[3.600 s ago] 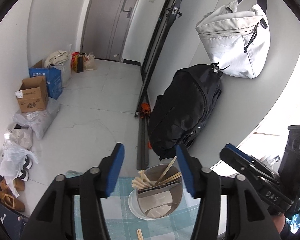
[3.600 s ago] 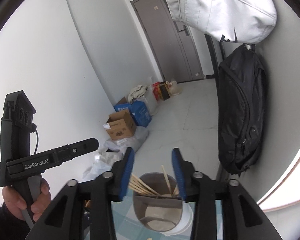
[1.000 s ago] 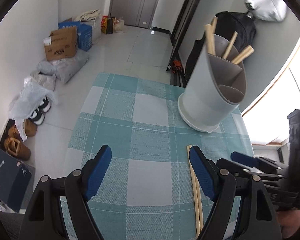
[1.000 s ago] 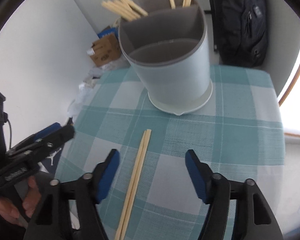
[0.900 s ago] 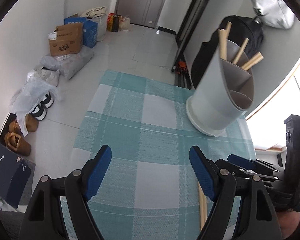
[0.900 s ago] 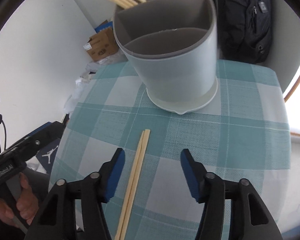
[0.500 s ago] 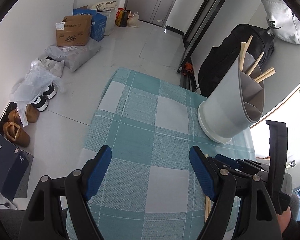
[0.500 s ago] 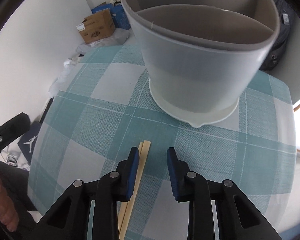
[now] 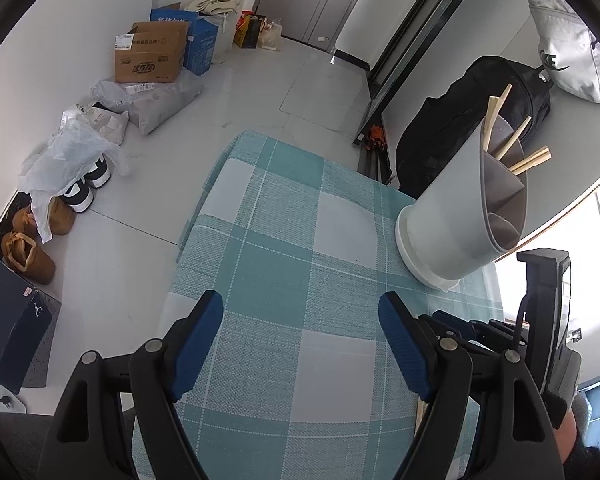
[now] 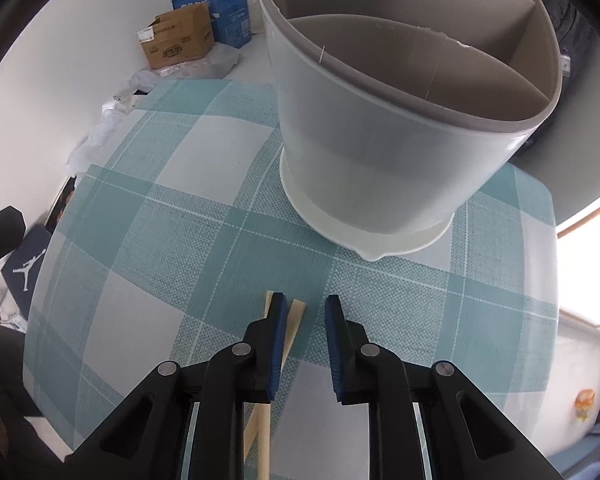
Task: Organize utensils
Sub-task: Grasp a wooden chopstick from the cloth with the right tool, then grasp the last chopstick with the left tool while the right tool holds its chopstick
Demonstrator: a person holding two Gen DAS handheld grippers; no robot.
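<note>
**Right jaws narrow over chopsticks on the checked cloth**

Left wrist view: the left gripper (image 9: pixel 300 334) hangs with jaws wide and empty above the teal-and-white checked tablecloth (image 9: pixel 284 232). The grey divided plastic utensil holder (image 9: pixel 460 216) stands at the right with wooden sticks in it.

Right wrist view: the right gripper (image 10: pixel 302 312) has just been closing; its jaws are narrow, one of the pale wooden chopsticks (image 10: pixel 292 328) lying between them, not yet pinched.

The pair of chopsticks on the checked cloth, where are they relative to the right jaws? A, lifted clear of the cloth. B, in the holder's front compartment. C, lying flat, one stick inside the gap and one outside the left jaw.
C: the chopsticks lie flat on the cloth, straddled by the right gripper's left jaw.
</note>
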